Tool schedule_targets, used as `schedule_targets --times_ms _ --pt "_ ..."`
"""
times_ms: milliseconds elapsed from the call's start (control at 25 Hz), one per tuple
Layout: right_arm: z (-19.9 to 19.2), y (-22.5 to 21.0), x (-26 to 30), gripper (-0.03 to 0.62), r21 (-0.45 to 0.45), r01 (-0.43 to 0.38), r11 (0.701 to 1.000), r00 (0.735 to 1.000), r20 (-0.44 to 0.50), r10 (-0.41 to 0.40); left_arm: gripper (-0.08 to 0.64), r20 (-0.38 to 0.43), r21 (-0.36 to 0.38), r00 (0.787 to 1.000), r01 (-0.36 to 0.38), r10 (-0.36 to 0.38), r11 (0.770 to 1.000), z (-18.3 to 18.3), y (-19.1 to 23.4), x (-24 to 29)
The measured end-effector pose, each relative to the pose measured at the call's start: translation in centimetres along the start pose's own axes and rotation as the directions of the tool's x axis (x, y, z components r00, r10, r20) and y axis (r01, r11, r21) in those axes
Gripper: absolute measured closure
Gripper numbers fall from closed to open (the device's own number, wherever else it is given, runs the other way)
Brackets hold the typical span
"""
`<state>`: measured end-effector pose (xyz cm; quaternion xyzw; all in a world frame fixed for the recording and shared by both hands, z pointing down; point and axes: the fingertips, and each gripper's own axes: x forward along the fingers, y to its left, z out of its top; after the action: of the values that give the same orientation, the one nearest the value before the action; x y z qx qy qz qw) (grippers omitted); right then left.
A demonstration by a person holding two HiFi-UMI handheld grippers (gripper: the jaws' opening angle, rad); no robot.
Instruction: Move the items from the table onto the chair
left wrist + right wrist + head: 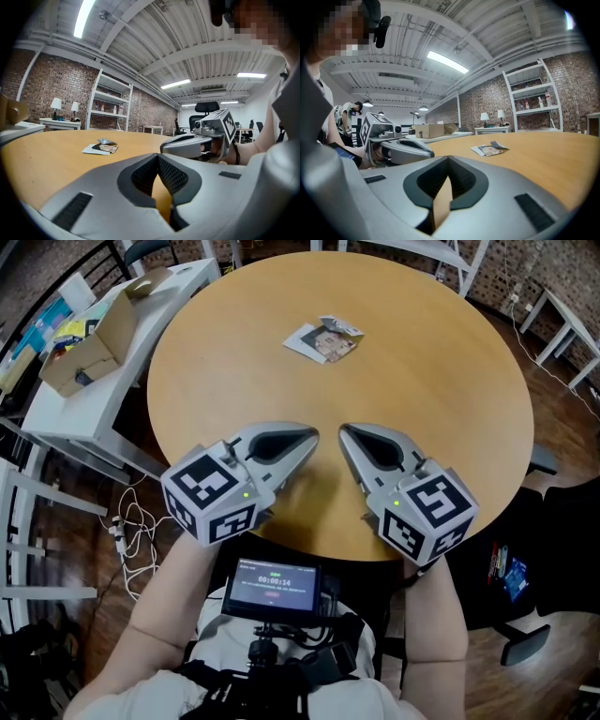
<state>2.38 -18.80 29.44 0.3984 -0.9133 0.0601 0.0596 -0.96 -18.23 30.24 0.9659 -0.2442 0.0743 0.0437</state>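
Observation:
A small pile of flat items, a white card with a printed packet and a crumpled foil wrapper [324, 339], lies on the far half of the round wooden table [450, 381]. Both gripper views show the pile too: wrapper and card [102, 147], and the same pile [490, 149]. My left gripper [312, 435] and right gripper [343, 430] hover side by side over the table's near edge, tips angled toward each other, well short of the pile. Both are shut with nothing between the jaws. A black chair [562, 521] stands to the table's right.
A white side table [112, 399] at the left carries an open cardboard box [94, 338]. Cables [131, 531] lie on the floor below it. A white desk [572, 324] stands at the far right. A small screen [272, 589] hangs at the person's chest.

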Motion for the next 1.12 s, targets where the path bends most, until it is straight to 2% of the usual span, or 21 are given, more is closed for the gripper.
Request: schedule_targets --times_ms 840,1000,1120 --pt "-0.1 -0.1 0.0 0.588 0.006 0.007 1.000 1.000 -0.001 -0.007 0.554 0.001 0.001 1.000 0.000 0.000 1.000 -0.1 -0.1 0.1" --pt "-0.2 0.0 0.2 0.583 -0.022 -0.025 0.999 0.999 -0.031 0.024 0.554 0.000 0.004 1.000 0.002 -0.002 1.000 -0.1 -0.2 0.1" --pt "0.9 -1.4 0.3 0.581 -0.030 -0.012 0.999 0.999 -0.053 0.011 0.555 -0.006 0.008 1.000 0.003 -0.003 1.000 -0.2 -0.3 0.1"
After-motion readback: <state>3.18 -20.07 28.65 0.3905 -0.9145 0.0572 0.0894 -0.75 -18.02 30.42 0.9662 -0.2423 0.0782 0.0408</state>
